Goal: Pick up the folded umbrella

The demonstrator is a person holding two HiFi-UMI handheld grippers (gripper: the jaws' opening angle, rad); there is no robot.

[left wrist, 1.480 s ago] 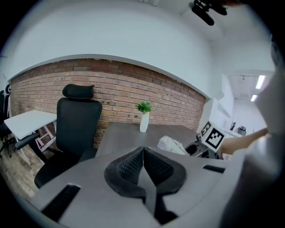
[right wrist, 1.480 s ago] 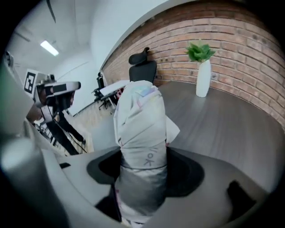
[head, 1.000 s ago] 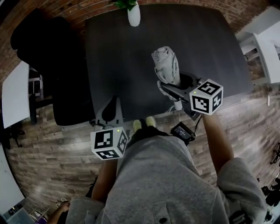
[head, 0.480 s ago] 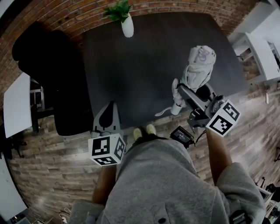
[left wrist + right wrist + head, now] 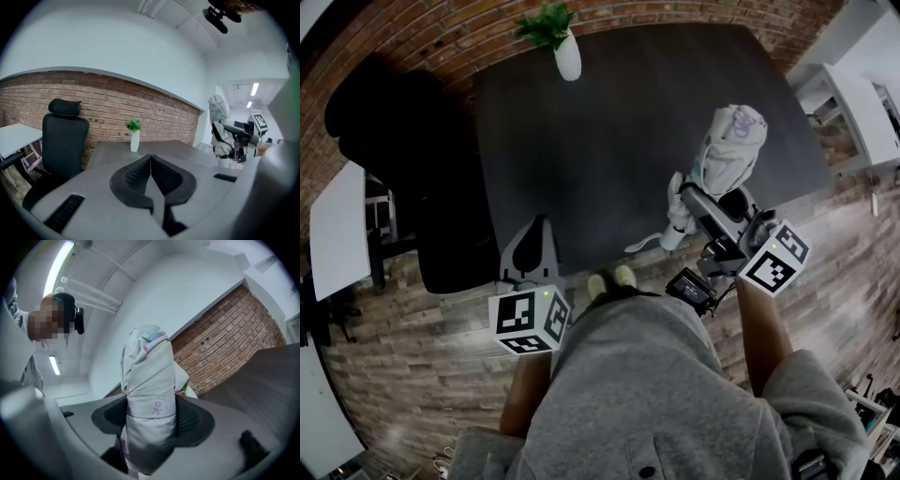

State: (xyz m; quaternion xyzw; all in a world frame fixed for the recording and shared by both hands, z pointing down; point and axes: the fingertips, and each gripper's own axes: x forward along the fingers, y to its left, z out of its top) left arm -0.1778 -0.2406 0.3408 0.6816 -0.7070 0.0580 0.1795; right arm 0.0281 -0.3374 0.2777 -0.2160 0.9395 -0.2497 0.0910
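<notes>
The folded umbrella is pale grey-white, wrapped tight by a strap, and held up in the air over the right side of the dark table. My right gripper is shut on its lower part, with the white handle end and a loose cord sticking out below. In the right gripper view the umbrella stands between both dark pads, filling the gap. My left gripper hangs at the table's near edge, shut and empty; its pads meet in the left gripper view.
A white vase with a green plant stands at the table's far edge. A black office chair sits left of the table, with a white desk beyond it. A white shelf unit is at right. Brick wall behind.
My right gripper swung the umbrella from the table's middle out to the right and tilted it. In the last half second it barely moved. The left gripper stayed put.
</notes>
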